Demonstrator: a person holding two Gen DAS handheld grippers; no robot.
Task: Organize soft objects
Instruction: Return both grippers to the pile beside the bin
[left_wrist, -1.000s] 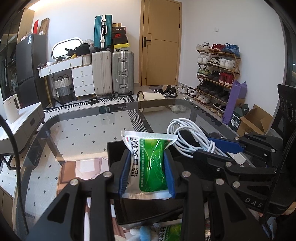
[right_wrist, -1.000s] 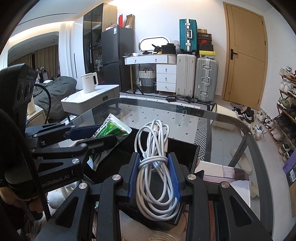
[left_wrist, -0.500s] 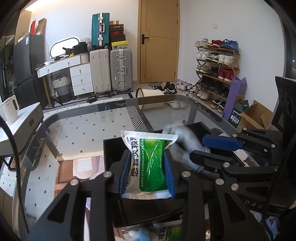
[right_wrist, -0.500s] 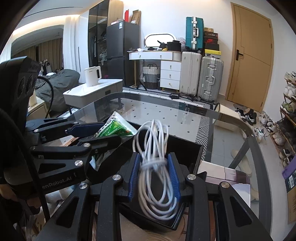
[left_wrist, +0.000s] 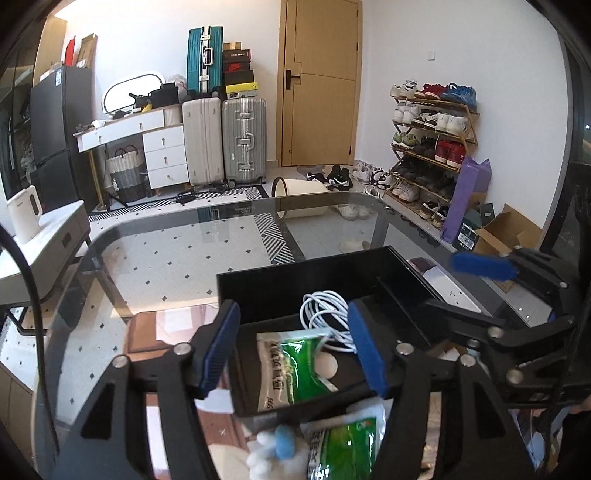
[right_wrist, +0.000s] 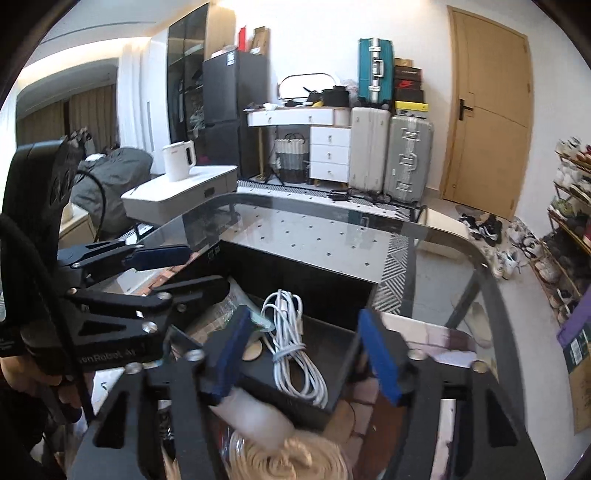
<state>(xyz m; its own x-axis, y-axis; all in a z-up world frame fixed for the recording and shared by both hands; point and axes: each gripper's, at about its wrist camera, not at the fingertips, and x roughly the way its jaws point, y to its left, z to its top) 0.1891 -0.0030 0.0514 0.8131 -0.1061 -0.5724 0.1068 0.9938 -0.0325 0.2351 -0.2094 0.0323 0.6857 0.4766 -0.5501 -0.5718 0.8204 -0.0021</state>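
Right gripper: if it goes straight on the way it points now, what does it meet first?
Probably the white cable, coiled in the black tray between the right gripper's open fingers. Depth is unclear.

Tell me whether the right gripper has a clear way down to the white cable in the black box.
Probably yes: the right gripper is open directly above the white cable, which lies uncovered in the black box; the left gripper stands off to the side.
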